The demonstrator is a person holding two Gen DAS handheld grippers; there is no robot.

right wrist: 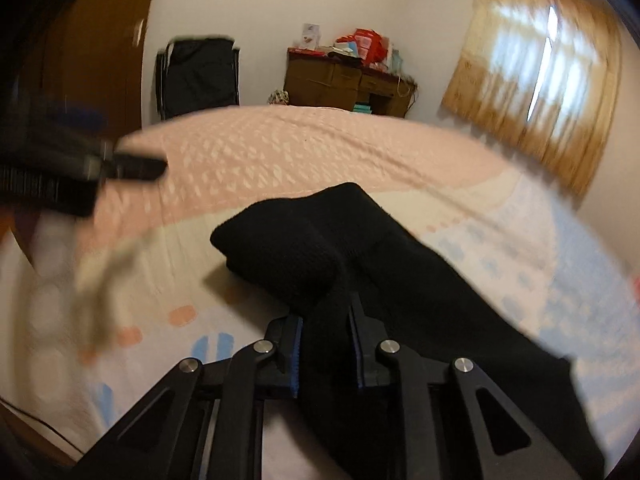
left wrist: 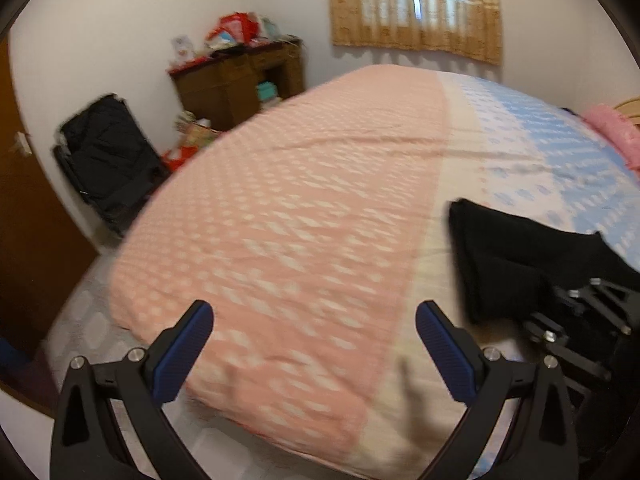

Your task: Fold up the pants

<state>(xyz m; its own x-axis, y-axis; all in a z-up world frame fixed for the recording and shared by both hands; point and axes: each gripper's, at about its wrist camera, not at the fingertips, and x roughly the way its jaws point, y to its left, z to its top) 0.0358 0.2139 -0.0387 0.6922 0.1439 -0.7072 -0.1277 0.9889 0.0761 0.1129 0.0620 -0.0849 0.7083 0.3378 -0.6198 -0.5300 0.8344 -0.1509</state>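
Observation:
The black pants (right wrist: 304, 248) lie bunched and partly folded on the bed, where the cream band meets the blue-patterned part. My right gripper (right wrist: 326, 320) is shut on a thick fold of them, the cloth pinched between its blue pads. In the left wrist view the pants (left wrist: 512, 256) show at the right, with the right gripper (left wrist: 576, 320) at their near edge. My left gripper (left wrist: 314, 322) stands wide open above the pink part of the bedspread, nothing between its fingers. The left gripper (right wrist: 132, 166) also appears blurred at the left of the right wrist view.
The bed (left wrist: 280, 200) with a pink, cream and blue spread fills both views. A wooden desk (left wrist: 240, 80) piled with items stands by the far wall, a black folded chair (left wrist: 108, 160) beside it. A curtained window (left wrist: 416, 4) and a pink pillow (left wrist: 612, 136) are at the right.

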